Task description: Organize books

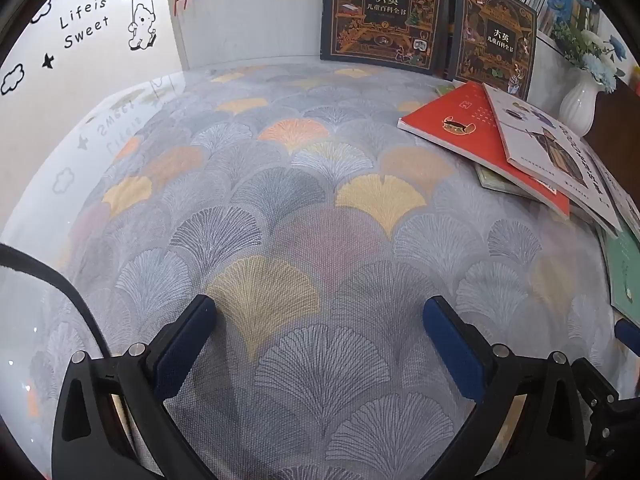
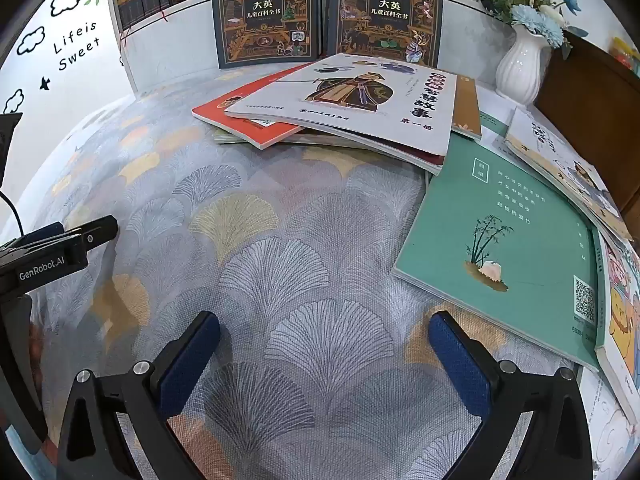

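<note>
Loose books lie in a heap at the right of the table. A white book with a robed figure [image 2: 360, 108] tops a red book [image 2: 244, 124], and a green book with bamboo [image 2: 500, 236] lies nearer. In the left wrist view the red book [image 1: 460, 128] and the white book [image 1: 552, 152] sit at the far right. Two dark encyclopedia volumes [image 2: 266, 12] [image 2: 390, 12] stand upright at the back. My left gripper [image 1: 320, 312] is open over bare cloth. My right gripper [image 2: 324, 326] is open too, just left of the green book, holding nothing.
A patterned tablecloth [image 1: 280, 208] covers the table. A white vase of blue flowers [image 2: 520, 64] stands at the back right beside a brown wooden panel [image 2: 584, 92]. A white bookshelf [image 1: 248, 20] full of books runs along the back. More picture books [image 2: 624, 312] lie at the right edge.
</note>
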{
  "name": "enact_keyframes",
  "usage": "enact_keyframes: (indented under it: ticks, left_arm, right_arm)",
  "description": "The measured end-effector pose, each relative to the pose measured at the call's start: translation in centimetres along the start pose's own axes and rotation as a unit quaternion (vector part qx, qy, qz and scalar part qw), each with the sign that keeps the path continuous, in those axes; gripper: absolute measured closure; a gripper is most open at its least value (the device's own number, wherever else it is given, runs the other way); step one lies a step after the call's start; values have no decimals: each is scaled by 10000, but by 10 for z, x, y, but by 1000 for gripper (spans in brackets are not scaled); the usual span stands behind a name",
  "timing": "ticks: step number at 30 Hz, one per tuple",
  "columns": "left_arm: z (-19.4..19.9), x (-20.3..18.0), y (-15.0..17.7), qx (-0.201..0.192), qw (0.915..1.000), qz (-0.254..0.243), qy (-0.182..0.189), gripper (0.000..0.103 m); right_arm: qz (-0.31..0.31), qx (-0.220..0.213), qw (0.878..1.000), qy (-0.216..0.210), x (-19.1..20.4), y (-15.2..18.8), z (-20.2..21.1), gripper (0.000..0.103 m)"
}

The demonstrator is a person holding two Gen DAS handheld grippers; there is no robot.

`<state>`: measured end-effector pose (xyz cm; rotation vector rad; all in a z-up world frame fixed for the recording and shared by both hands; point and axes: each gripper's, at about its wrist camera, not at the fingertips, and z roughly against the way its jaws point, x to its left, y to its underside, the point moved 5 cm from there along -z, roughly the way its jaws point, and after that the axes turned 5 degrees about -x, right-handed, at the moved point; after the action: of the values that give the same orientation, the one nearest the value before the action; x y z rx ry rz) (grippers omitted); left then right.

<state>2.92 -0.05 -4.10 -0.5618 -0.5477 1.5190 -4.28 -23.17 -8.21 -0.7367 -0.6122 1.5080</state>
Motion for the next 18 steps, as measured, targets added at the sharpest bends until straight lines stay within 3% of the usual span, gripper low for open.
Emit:
enact_keyframes:
  ticks: [18]
  left_arm:
    - [0, 2, 0, -10, 10000, -2, -3, 0]
  right_arm:
    - [20, -7, 10000, 25, 0, 0, 0, 0]
